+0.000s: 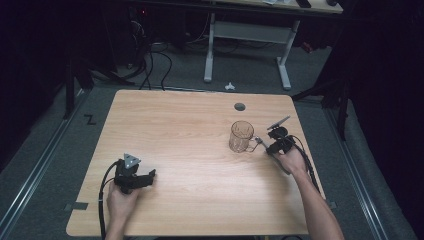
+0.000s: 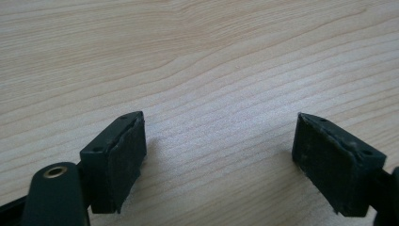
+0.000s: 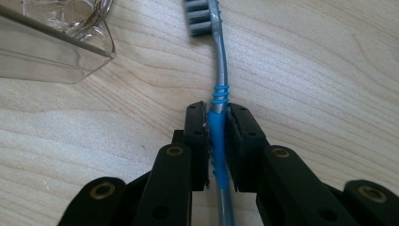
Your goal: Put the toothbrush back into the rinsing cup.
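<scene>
Toothbrush (image 3: 220, 101): grey neck and bristles, blue ribbed grip, lying near the table's (image 1: 190, 140) right edge beside a clear mug (image 1: 241, 136). Right claw (image 3: 217, 141) pinched its grip. Left claw (image 2: 219, 155) spread, empty.

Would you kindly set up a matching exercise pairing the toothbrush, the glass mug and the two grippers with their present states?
Things:
1. toothbrush
2. glass mug
3. left gripper
4. right gripper

States:
A. jaws wide apart over bare table
B. standing upright, empty
C. clamped at its blue grip
D. jaws closed on a handle

Pairs: 1-C, 2-B, 3-A, 4-D
</scene>
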A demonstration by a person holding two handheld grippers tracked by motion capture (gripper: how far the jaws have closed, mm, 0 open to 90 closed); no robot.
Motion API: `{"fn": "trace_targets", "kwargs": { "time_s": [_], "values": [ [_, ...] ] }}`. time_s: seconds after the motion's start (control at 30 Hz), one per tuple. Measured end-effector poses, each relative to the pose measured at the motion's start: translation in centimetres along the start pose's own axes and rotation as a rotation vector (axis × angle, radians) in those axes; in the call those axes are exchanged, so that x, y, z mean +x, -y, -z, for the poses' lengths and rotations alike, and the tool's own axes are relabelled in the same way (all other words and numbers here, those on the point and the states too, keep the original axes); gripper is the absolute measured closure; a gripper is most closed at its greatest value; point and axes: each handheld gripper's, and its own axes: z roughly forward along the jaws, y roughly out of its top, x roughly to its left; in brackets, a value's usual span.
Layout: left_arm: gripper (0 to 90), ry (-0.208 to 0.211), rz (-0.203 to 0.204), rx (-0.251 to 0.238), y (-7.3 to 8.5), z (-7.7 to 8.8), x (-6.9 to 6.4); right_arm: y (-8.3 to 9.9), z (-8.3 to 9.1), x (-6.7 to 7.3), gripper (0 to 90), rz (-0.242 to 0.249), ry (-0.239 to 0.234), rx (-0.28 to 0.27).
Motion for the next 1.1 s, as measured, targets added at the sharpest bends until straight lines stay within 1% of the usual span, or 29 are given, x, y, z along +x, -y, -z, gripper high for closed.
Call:
{"fn": "trace_targets", "kwargs": {
  "time_s": [0.2,0.23,0.37,0.4,0.57,0.67,0.77,1.0,1.03,1.07,1.1],
  "values": [
    [18.7,0.000,0.000,0.000,0.0,0.0,0.0,0.4,0.5,-0.2,79.4,-0.006,-0.009,-0.023],
    [18.6,0.000,0.000,0.000,0.0,0.0,0.0,0.5,0.8,-0.3,79.4,-0.008,-0.010,-0.035],
    [18.6,0.000,0.000,0.000,0.0,0.0,0.0,0.7,1.3,-0.4,79.4,-0.013,-0.015,-0.051],
    [18.6,0.000,0.000,0.000,0.0,0.0,0.0,0.9,1.6,-0.5,79.4,-0.017,-0.021,-0.064],
    [18.7,0.000,0.000,0.000,0.0,0.0,0.0,1.1,2.1,-0.6,79.4,-0.022,-0.024,-0.076],
    [18.7,0.000,0.000,0.000,0.0,0.0,0.0,1.4,2.5,-0.6,79.4,-0.025,-0.038,-0.103],
    [18.6,0.000,0.000,0.000,0.0,0.0,0.0,1.6,2.7,-0.6,79.4,-0.028,-0.040,-0.116],
    [18.6,0.000,0.000,0.000,0.0,0.0,0.0,2.6,3.6,-0.9,79.5,-0.050,-0.081,-0.198],
    [18.6,0.000,-0.001,0.000,0.0,0.0,0.0,2.6,3.6,-0.9,79.5,-0.050,-0.081,-0.198],
    [18.6,0.000,0.000,0.000,0.0,0.0,0.0,2.9,3.8,-1.0,79.5,-0.054,-0.091,-0.218],
    [18.7,0.000,0.000,0.000,0.0,0.0,0.0,3.0,4.0,-1.0,79.5,-0.058,-0.096,-0.225]
  ]
}}
